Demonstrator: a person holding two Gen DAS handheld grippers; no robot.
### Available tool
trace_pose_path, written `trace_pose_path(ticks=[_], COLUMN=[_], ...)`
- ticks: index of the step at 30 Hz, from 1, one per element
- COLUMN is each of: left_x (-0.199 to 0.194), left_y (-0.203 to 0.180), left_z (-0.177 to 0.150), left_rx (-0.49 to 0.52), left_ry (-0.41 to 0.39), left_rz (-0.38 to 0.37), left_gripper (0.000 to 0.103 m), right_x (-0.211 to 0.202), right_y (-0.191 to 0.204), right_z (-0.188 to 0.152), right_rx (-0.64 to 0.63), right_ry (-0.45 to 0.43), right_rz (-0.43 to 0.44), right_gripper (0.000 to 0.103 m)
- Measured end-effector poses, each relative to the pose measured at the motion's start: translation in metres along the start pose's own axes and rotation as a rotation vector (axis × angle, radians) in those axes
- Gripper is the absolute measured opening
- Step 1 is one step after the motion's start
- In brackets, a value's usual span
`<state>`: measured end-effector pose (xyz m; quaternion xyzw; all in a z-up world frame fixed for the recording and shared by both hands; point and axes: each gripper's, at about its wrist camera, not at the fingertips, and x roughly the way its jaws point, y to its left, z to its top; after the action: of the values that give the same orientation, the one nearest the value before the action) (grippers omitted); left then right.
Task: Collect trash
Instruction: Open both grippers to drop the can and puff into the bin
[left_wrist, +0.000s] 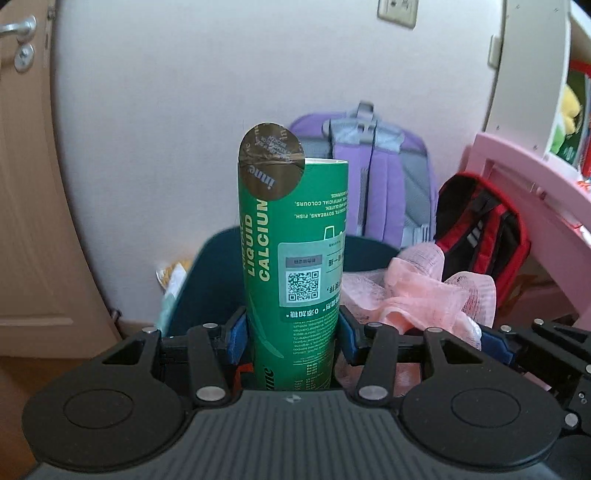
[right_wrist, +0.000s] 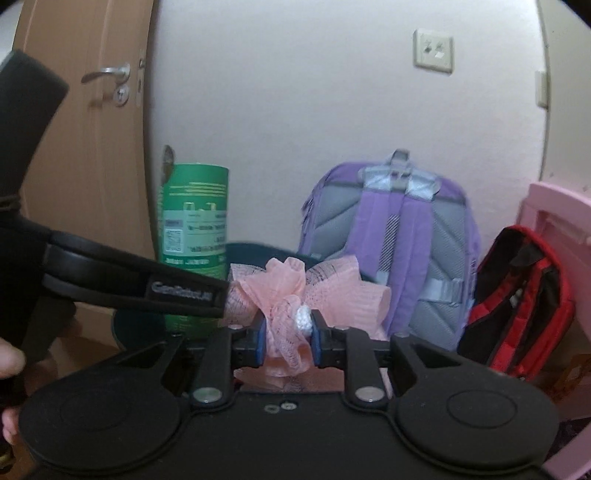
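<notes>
My left gripper (left_wrist: 291, 338) is shut on a tall green cardboard tube (left_wrist: 291, 236) marked "liquid calcium", held upright with a brown round seal peeling at its top. The same green tube (right_wrist: 195, 218) shows at the left of the right wrist view, behind the left gripper's black body. My right gripper (right_wrist: 287, 338) is shut on a crumpled pink mesh net (right_wrist: 295, 291) with a white knot; the pink net (left_wrist: 424, 291) also appears right of the tube in the left wrist view. A dark blue bin (left_wrist: 207, 280) stands just beyond both grippers, its rim (right_wrist: 251, 248) partly hidden by the net.
A purple backpack (right_wrist: 391, 236) leans on the white wall behind the bin. A red and black bag (right_wrist: 517, 299) sits to its right beside pink furniture (right_wrist: 554, 221). A wooden door (right_wrist: 92, 147) stands at left. A crumpled wrapper (left_wrist: 171, 280) lies left of the bin.
</notes>
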<state>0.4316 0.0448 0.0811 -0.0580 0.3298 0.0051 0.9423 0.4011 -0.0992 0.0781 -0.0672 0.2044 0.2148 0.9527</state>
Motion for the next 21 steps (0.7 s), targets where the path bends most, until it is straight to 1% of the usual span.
trace_pose_path(ticks=[5,12,14,15,16,17,19,21], left_x=[0.036,0.060,0.063,0.063,0.064,0.064,0.060,0.055], left_y=[0.004,0.007,0.010,0.011,0.012,0.012,0.011,0.009], left_z=[-0.003,-0.005,-0.005,-0.005,-0.005,-0.005,-0.005,-0.004], left_rx=[0.012,0.011,0.007,0.003,0.000,-0.001,-0.003,-0.006], left_ry=[0.106,0.188,0.200,0.205,0.205,0.204,0.198,0.189], left_rz=[0.003,0.008,0.012,0.015,0.017,0.013,0.001,-0.008], left_gripper=[0.049,0.049,0.052,0.056,0.057,0.057,0.063,0.066], right_x=[0.023,0.038,0.038,0.038,0.037,0.035,0.031,0.026], right_y=[0.002,-0.002,-0.003,-0.004,-0.005,-0.007,-0.009,-0.011], right_z=[-0.005,-0.008,-0.008,-0.008,-0.008,-0.008,-0.008,-0.008], right_rx=[-0.048,-0.050,-0.044,-0.036,-0.027,-0.022,-0.016,-0.003], right_ry=[0.067,0.132,0.137,0.142,0.146,0.145,0.141,0.137], right_rz=[0.000,0.026,0.026,0.024,0.019,0.018,0.010,0.009], right_gripper=[0.024,0.032,0.034,0.037,0.040,0.041,0.046,0.047])
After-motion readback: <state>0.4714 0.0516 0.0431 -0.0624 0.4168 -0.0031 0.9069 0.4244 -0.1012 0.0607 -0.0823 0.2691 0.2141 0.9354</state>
